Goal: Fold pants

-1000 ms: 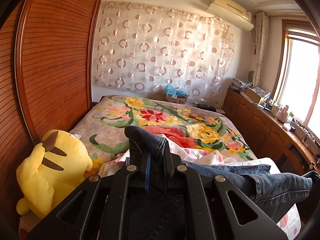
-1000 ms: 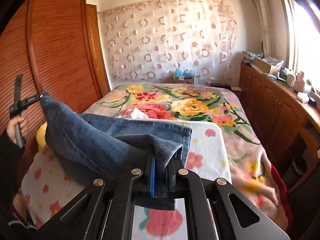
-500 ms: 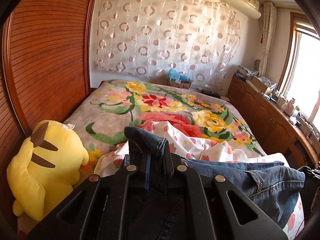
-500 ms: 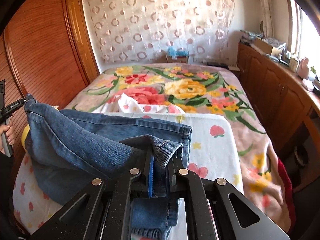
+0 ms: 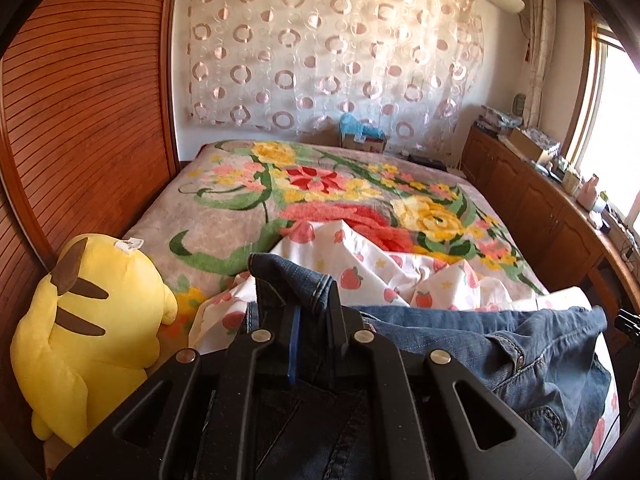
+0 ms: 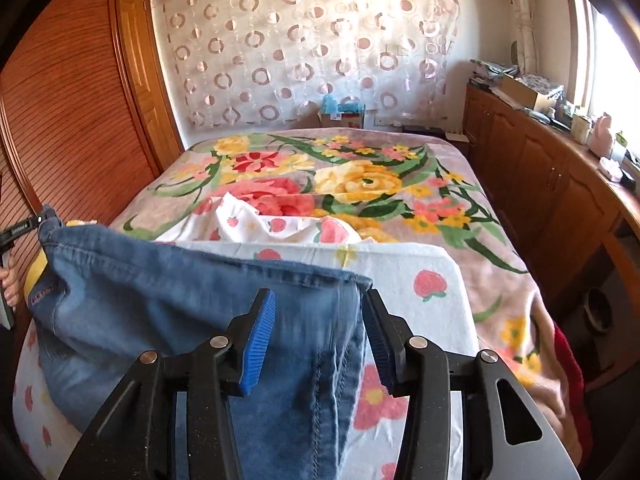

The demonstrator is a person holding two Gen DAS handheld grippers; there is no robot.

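The jeans lie across the strawberry sheet at six o'clock. The left gripper clamps their corner; the right gripper gapes, released. Next probably: smoothing the fold.

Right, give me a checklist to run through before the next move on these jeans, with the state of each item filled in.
1. Left claw grip on the jeans: shut on a denim fold. Ok.
2. Right claw: jaws spread, denim between the pads but not pinched. Not ok if it should hold.
3. Jeans lying flat: fabric bunched and draped over the strawberry sheet. Not ok.
4. Legs aligned, hems matched: hems not visible. Cannot tell.
5. Plush toy apart from the jeans: sits beside the sheet, not touching denim. Ok.
6. Sheet smooth beneath: rumpled toward the floral blanket. Not ok.
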